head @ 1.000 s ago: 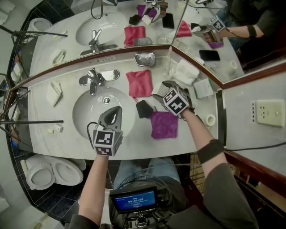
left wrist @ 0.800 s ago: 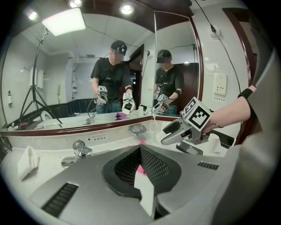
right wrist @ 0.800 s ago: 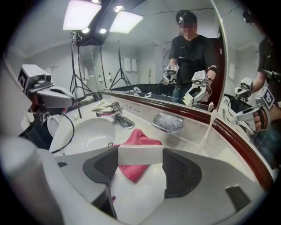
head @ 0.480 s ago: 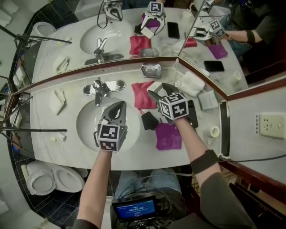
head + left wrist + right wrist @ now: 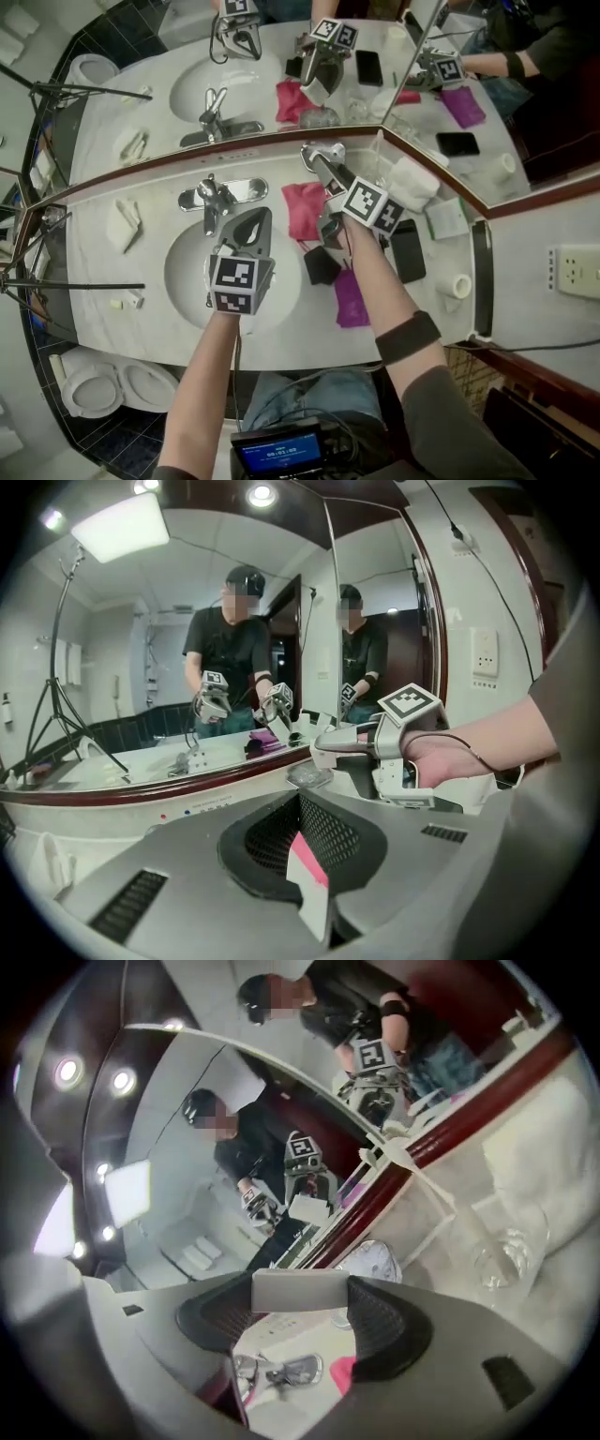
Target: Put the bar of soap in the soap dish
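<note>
At back edge of counter (image 5: 272,173): soap dish (image 5: 371,1266), just ahead of right gripper.
Right gripper (image 5: 302,1314): jaws wide, clamped across bar of soap (image 5: 300,1290), aimed dishward for placement.
Left gripper (image 5: 302,808): closed, empty, held over sink (image 5: 187,272), clear.

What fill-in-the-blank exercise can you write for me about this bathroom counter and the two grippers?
1. The right gripper grips a white bar of ____.
2. The left gripper, jaws shut, hovers over the ____.
3. The cloth between the faucet and the right gripper is ____.
4. The soap dish stands close to the ____.
Missing words: soap; sink; pink; mirror.
</note>
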`<state>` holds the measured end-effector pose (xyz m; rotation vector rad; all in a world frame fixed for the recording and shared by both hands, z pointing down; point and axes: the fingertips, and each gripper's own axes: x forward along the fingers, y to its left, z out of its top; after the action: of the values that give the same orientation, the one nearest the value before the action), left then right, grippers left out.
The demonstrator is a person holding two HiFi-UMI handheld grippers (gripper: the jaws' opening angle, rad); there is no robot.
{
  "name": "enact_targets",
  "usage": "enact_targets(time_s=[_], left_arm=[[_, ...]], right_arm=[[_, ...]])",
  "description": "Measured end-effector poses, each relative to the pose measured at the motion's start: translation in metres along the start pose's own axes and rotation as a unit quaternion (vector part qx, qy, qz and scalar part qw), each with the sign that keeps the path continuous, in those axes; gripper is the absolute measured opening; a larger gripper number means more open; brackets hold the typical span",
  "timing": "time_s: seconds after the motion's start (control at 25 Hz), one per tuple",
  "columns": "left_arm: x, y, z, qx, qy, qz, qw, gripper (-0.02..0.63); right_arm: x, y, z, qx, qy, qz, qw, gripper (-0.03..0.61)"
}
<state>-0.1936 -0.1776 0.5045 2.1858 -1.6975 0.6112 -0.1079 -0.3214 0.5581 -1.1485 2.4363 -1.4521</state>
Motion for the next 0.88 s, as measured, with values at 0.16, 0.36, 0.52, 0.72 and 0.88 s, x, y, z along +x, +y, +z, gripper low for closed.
enact_targets(time_s=[0.16,0.36,0.52,0.72,0.88], left_arm=[[0.003,0.002,-0.001,0.01,0.001,-0.003,0.9999,0.0],[0.004,0.004,-0.003,0.013,0.002,-0.003,0.9999,0.0],[0.001,0.005,-0.003,0.011,0.002,-0.002,0.9999,0.0],[-0.006,0.01,-0.005,0.009,0.0,0.004,0.9999,0.0],[-0.01,0.013,-0.007,0.007,0.001,0.009,0.9999,0.0]], right_arm=[[0.012,-0.014,0.005,0.09,-0.042,-0.009,0.995,0.324],[0.023,-0.024,0.003,0.156,-0.061,-0.024,0.986,0.327],[0.027,-0.033,0.0,0.198,-0.07,-0.043,0.977,0.337],[0.029,-0.043,-0.005,0.228,-0.071,-0.064,0.969,0.337],[0.03,-0.043,-0.003,0.238,-0.074,-0.07,0.966,0.354]])
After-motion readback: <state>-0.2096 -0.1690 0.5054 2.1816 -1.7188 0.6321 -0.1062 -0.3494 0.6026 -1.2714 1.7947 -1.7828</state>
